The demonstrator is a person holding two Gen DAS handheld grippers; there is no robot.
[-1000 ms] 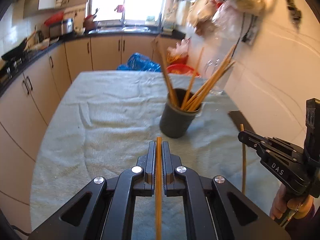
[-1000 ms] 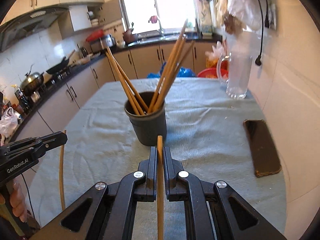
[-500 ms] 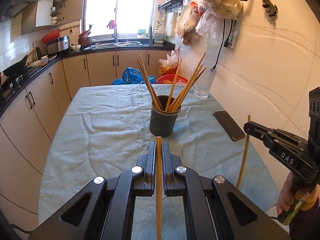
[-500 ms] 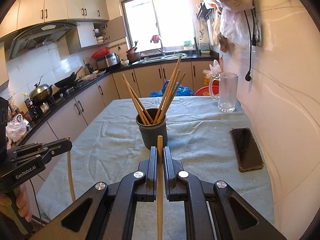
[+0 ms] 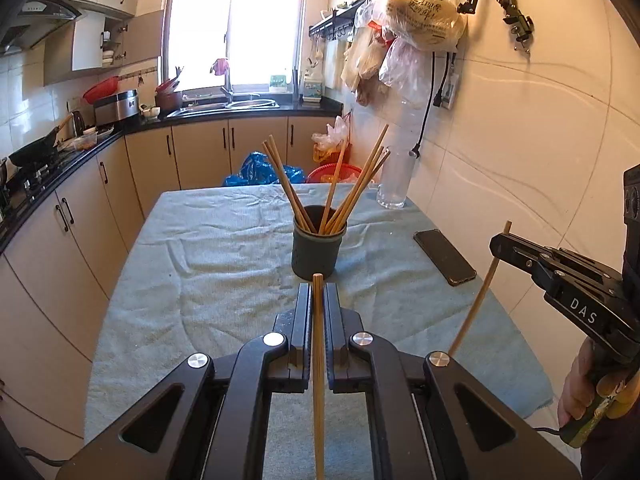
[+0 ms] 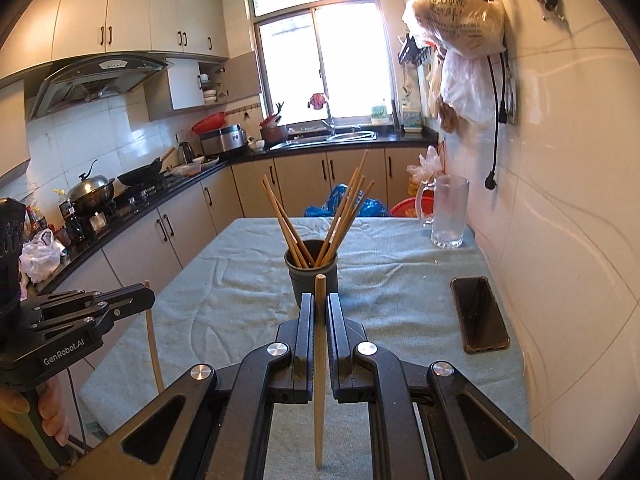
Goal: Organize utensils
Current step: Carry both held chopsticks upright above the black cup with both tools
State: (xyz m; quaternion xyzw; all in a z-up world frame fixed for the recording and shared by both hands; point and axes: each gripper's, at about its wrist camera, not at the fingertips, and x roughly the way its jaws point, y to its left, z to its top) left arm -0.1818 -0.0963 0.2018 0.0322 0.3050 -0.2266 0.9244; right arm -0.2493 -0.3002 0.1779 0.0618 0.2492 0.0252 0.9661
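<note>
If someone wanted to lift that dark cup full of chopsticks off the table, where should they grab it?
Probably by the dark cup's bare lower wall, coming in level from the near side. The chopsticks in the cup fan out above the rim and block any reach from above, while the round wall below stands upright and clear on the towel-covered table. A wide-open gripper would be needed; both are now occupied.

We see strong daylight from the window (image 5: 236,32), blown out white, glare on the wall tiles (image 6: 568,168), sharp focus, soft shadows on the table cloth (image 5: 208,264), fisheye bending, dark corners.
</note>
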